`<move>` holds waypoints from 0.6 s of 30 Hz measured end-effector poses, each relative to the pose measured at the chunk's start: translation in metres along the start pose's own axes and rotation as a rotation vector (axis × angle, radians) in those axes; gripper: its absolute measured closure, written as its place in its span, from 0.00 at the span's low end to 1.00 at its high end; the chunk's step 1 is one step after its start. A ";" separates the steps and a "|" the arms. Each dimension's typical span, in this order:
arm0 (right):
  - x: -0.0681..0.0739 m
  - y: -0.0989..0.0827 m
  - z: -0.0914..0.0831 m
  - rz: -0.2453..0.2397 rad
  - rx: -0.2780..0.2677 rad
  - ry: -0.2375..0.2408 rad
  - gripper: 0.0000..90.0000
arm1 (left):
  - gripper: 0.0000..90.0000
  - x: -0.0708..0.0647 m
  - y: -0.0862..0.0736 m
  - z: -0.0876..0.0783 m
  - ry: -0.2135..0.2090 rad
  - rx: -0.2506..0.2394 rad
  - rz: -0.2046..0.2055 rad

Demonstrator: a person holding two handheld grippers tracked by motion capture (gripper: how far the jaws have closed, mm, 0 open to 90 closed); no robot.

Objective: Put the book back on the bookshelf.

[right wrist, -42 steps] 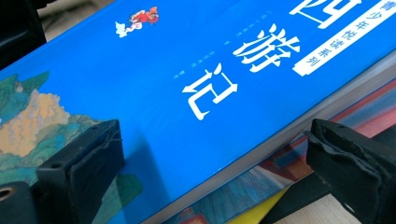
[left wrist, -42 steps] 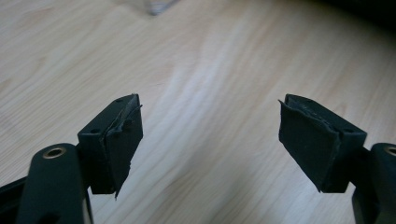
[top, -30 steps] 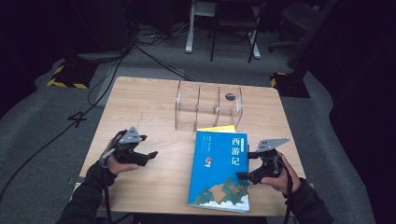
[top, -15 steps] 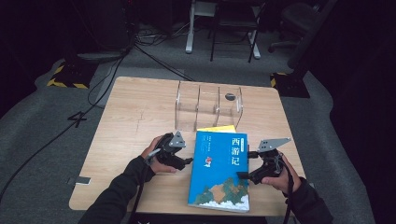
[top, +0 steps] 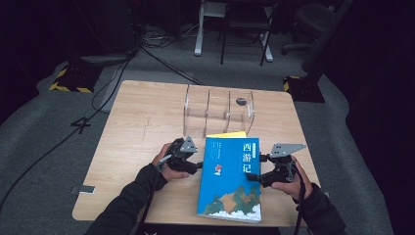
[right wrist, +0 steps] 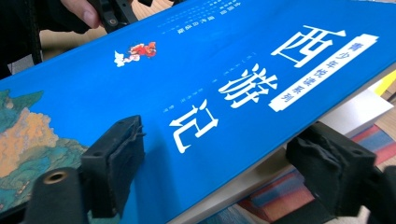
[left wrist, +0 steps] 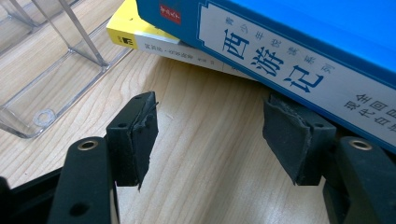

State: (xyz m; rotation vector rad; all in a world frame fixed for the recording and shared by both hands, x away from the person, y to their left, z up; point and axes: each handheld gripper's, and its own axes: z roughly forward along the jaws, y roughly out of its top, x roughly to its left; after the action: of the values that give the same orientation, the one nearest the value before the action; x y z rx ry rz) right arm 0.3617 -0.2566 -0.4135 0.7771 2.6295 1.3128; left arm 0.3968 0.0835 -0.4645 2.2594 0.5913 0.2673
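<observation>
- Since the earlier frames, the left claw (top: pixel 196 165) had travelled rightward across the table (top: pixel 137 127) from the left part of the top to the left edge of the blue book (top: pixel 231 178); the right claw (top: pixel 252 178) was in the same place at the book's right edge.
- Left claw, left gripper view: jaws apart and just closing, bare table between the pads (left wrist: pixel 140 135); the right-hand pad lay under the overhanging spine of the blue book (left wrist: pixel 299 60), whether touching it could not be told.
- Right claw (right wrist: pixel 224 182), right gripper view: jaws just closing, one pad (right wrist: pixel 114 163) over the cover of the blue book (right wrist: pixel 201 93) and the other below its page edge; the book's edge lay between them, but a firm clamp could not be confirmed.
- Blue book, high view: lying flat, cover up, on the near centre-right of the table, between the two claws.
- Yellow book (left wrist: pixel 128 30): beneath the blue book, one corner projecting at the far end; also seen in the high view (top: pixel 226 134).
- Clear rack (top: pixel 219 110): a transparent divided stand on the table just beyond the books, its base near the yellow corner in the left gripper view (left wrist: pixel 56 88).
- Person's hand (top: pixel 164 164) gripped the left claw's body; dark sleeves entered from the bottom edge.
</observation>
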 end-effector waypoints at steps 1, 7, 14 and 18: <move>0.001 0.001 -0.003 0.005 0.026 -0.011 0.24 | 0.37 -0.001 -0.001 0.000 -0.005 0.003 0.003; 0.004 -0.009 -0.015 0.073 0.120 0.056 0.20 | 0.35 -0.010 -0.004 0.000 0.000 0.002 0.036; 0.015 -0.014 -0.009 0.041 0.191 0.158 0.10 | 0.35 -0.013 -0.004 0.001 0.012 0.007 0.041; 0.017 -0.012 -0.008 0.029 0.176 0.144 0.10 | 0.36 -0.014 -0.004 0.003 0.014 0.008 0.035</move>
State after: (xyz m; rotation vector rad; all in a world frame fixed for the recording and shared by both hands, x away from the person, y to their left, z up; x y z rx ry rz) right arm 0.3397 -0.2603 -0.4153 0.7726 2.8897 1.1990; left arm 0.3844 0.0776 -0.4698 2.2791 0.5613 0.2988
